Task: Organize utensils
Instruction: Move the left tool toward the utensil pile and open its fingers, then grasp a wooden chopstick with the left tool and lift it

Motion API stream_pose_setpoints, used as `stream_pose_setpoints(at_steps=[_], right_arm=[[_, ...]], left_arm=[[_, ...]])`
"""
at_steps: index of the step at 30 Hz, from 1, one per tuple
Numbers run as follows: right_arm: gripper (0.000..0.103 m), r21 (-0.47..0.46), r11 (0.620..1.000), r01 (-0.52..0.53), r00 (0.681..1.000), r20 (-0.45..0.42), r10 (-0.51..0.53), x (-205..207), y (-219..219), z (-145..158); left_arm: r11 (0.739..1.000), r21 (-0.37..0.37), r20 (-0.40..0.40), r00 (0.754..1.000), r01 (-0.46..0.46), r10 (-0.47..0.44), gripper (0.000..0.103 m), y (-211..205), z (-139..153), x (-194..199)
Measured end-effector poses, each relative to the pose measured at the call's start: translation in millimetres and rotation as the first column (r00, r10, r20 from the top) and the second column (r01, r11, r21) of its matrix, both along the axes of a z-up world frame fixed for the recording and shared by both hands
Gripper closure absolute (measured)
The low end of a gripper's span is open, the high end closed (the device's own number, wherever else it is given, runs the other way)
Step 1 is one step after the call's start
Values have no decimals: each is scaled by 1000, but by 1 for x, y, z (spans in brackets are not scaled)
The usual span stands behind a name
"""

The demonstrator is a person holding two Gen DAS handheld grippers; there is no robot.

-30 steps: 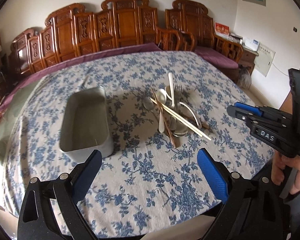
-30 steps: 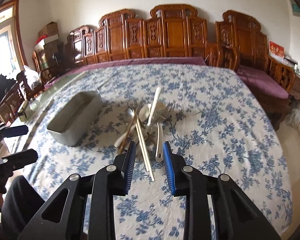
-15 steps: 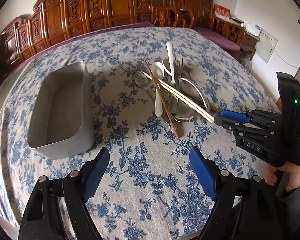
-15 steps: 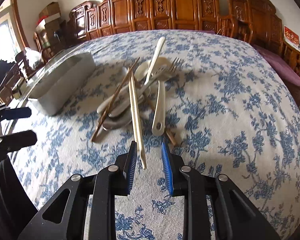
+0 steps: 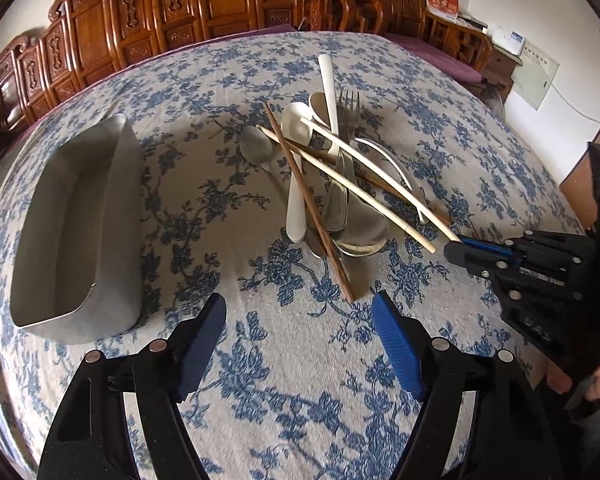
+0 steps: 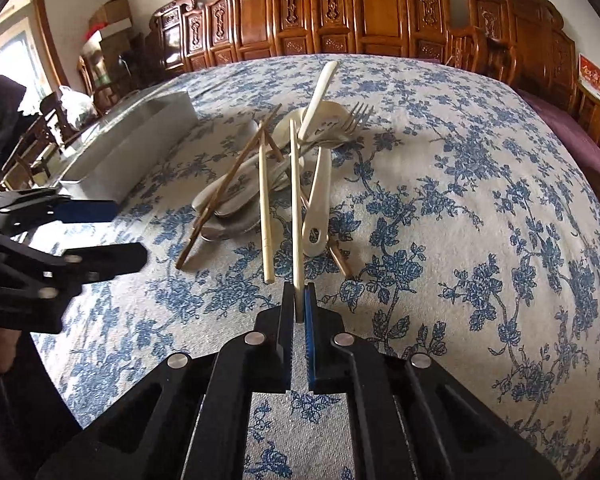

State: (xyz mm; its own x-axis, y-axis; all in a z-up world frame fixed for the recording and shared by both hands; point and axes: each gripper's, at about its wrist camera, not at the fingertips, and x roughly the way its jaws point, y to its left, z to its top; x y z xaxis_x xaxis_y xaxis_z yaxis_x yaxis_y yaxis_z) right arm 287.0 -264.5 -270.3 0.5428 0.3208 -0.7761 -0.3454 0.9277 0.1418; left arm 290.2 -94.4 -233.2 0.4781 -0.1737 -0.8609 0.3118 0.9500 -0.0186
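Now the right gripper (image 6: 299, 300) pinches the near end of a pale chopstick (image 6: 295, 208), which runs toward twelve o'clock into the utensil pile (image 6: 284, 168); the left gripper (image 5: 296, 322), narrowing, holds nothing.

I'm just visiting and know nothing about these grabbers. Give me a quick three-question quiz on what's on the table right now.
1. True or false: the right gripper is shut on a pale chopstick.
2. Which is empty? A) the metal tray B) the left gripper C) both
3. Fill in: the utensil pile lies on a blue-flowered ____.

Key:
1. True; its jaws have just been closing, with the chopstick's near end between them.
2. C
3. tablecloth
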Motion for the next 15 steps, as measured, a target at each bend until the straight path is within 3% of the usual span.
stream_pose_setpoints(at_steps=[6, 15], right_arm=[[97, 50, 999, -1, 998, 60, -2, -6, -4, 15], [97, 48, 998, 40, 997, 61, -43, -4, -12, 13]], left_arm=[[1000, -5, -15, 1000, -3, 3, 40, -6, -7, 11], [1000, -24, -48, 999, 2, -3, 67, -18, -20, 20]])
